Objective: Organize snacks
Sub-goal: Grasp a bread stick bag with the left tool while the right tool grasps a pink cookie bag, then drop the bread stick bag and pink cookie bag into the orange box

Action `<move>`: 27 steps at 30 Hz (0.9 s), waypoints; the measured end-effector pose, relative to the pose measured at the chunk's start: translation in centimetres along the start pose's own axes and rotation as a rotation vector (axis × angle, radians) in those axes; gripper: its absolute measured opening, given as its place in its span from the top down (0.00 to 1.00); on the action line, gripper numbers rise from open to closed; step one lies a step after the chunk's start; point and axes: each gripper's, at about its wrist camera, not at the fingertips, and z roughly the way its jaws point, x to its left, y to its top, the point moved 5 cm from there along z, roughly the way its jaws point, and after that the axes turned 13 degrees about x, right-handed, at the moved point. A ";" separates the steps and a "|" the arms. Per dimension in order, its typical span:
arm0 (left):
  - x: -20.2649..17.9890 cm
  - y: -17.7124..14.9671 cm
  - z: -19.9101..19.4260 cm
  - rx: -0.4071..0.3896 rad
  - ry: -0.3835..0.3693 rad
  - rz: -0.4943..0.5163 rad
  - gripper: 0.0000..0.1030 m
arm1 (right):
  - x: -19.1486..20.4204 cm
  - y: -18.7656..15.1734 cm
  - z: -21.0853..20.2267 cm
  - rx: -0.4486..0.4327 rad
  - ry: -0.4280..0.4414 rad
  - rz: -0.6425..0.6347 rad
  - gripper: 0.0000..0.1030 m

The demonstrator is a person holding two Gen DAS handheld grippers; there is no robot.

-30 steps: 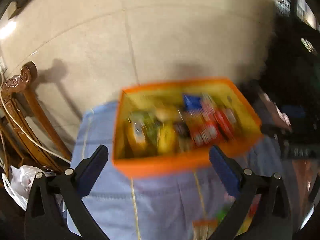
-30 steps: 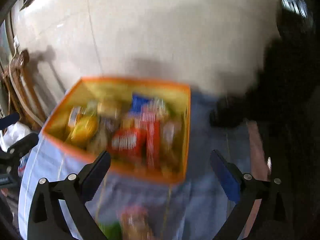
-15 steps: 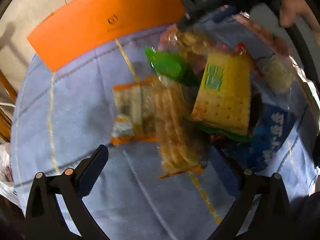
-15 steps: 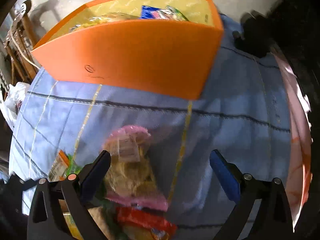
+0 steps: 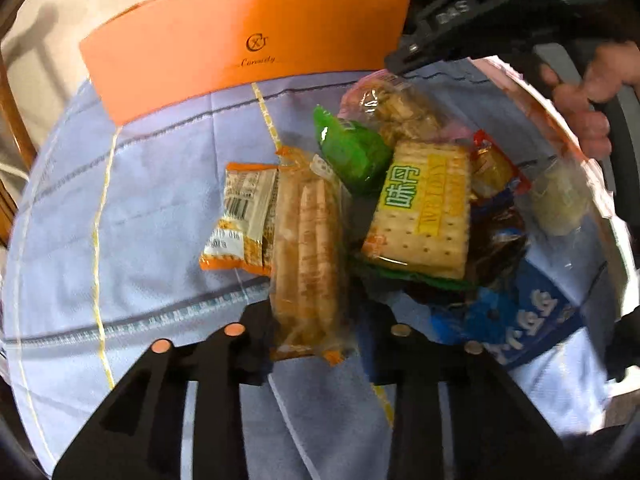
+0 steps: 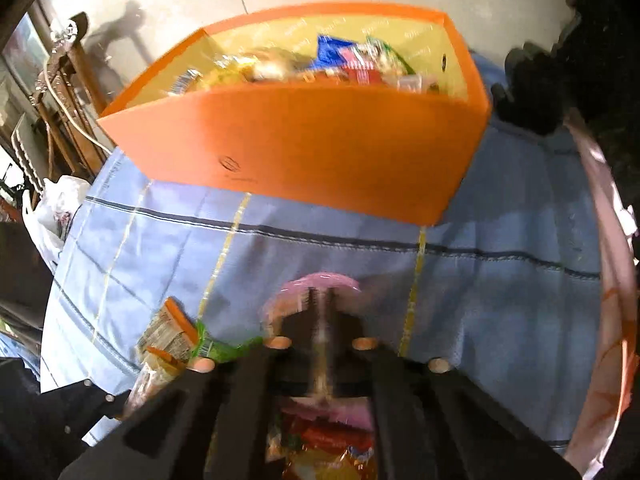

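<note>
An orange box [image 5: 248, 36] stands at the far side of a blue tablecloth; the right wrist view shows it [image 6: 320, 148] filled with several snack packs. A pile of loose snacks lies nearer. My left gripper [image 5: 312, 328] is shut on a long clear pack of biscuit sticks [image 5: 308, 256]. Beside it lie an orange-edged pack [image 5: 240, 220], a green pack [image 5: 352, 152] and a yellow cracker pack [image 5: 424, 216]. My right gripper [image 6: 320, 320] is shut on a pink-edged snack pack [image 6: 320, 284], also seen in the left wrist view [image 5: 392, 108].
A blue pack [image 5: 520, 320] and red packs [image 5: 496, 168] lie at the pile's right. Wooden chair parts [image 6: 68, 92] and a white plastic bag [image 6: 56, 208] stand left of the table. A pink-orange cloth edge [image 6: 616, 280] runs along the right.
Both grippers dropped from above the box to the snack pile. The left jaws closed on the biscuit stick pack and the right jaws closed on the pink-edged pack.
</note>
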 end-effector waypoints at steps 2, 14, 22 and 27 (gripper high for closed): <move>0.3 -0.1 -0.9 -0.015 -0.044 -0.028 0.78 | 0.3 -0.6 -1.3 -0.011 0.020 0.002 1.00; 0.5 -1.6 -2.1 -0.015 -0.032 -0.040 0.78 | -1.0 -1.5 1.7 -0.004 0.071 0.045 0.04; 0.6 -1.4 -2.9 -0.013 -0.014 -0.029 0.78 | -0.4 -2.2 4.4 0.019 -0.172 0.022 0.58; 0.7 -0.6 -5.8 -0.070 -0.028 -0.040 0.78 | -1.9 -2.3 0.9 -0.024 -0.174 0.075 0.59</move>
